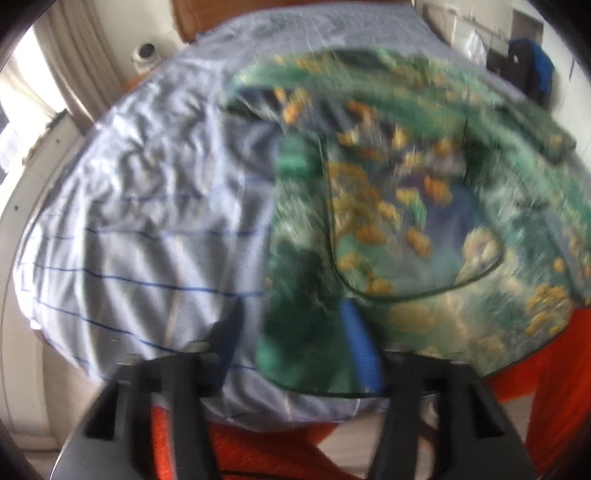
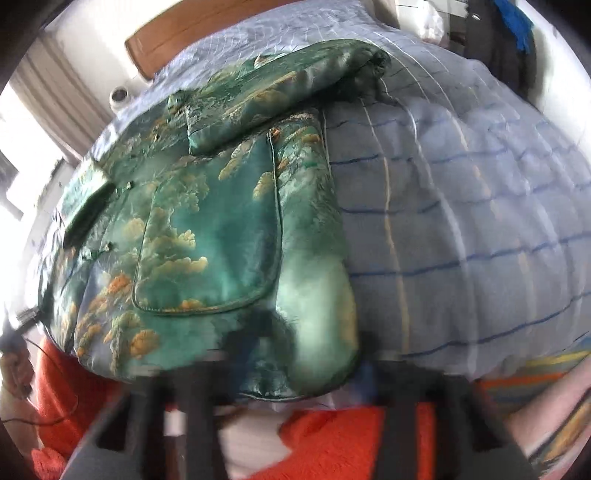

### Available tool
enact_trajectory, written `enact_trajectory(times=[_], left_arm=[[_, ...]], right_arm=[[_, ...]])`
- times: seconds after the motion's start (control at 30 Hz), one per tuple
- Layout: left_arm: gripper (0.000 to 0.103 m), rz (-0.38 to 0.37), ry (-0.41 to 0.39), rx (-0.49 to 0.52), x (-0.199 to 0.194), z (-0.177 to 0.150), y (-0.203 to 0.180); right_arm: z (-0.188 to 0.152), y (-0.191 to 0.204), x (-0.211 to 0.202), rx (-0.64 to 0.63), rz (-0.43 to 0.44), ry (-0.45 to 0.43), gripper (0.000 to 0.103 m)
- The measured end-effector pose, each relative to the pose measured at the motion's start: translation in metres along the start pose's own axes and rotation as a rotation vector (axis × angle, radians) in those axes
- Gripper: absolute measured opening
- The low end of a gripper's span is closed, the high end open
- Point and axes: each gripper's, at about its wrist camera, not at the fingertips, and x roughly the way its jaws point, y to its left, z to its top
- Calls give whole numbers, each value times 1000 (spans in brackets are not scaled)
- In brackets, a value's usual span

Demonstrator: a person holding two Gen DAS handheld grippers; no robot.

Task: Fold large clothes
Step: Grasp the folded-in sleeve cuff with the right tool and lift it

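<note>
A shiny green jacket [image 1: 406, 206] with orange and cream cloud patterns lies spread on the bed; it also shows in the right wrist view [image 2: 207, 229], with a patch pocket [image 2: 210, 251] facing up and one sleeve [image 2: 280, 88] folded across its top. My left gripper [image 1: 291, 343] is open at the jacket's near left hem corner, its blue finger [image 1: 360, 350] over the fabric. My right gripper [image 2: 295, 369] is open at the near right hem corner. Both views are motion-blurred.
A pale blue striped duvet [image 1: 140, 221] covers the bed, also seen in the right wrist view [image 2: 461, 229]. An orange blanket [image 2: 351, 443] lies below the near edge. A wooden headboard [image 2: 192, 33] and curtains [image 1: 74, 62] stand at the far side.
</note>
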Motion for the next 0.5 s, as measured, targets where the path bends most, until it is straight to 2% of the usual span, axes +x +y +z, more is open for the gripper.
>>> enact_trajectory(times=[0.03, 0.13, 0.23, 0.27, 0.37, 0.4, 0.43, 0.5], left_arm=[[77, -4, -41, -24, -13, 3, 5], [79, -8, -119, -65, -37, 11, 9], [82, -22, -197, -111, -55, 21, 4], [83, -34, -215, -125, -56, 26, 2], [83, -64, -240, -159, -65, 31, -10], [83, -72, -243, -161, -66, 32, -14], [83, -70, -241, -159, -65, 32, -16], [84, -53, -227, -145, -66, 30, -16]], right_arm=[[4, 5, -12, -36, -36, -13, 68], [32, 34, -50, -244, -173, -103, 78], [59, 70, -59, -428, -213, -189, 88], [70, 86, -52, -499, -204, -211, 94], [92, 130, -7, -676, -164, -209, 95], [101, 143, 15, -716, -176, -197, 95], [110, 154, 46, -748, -227, -187, 95], [123, 161, 83, -754, -318, -167, 93]])
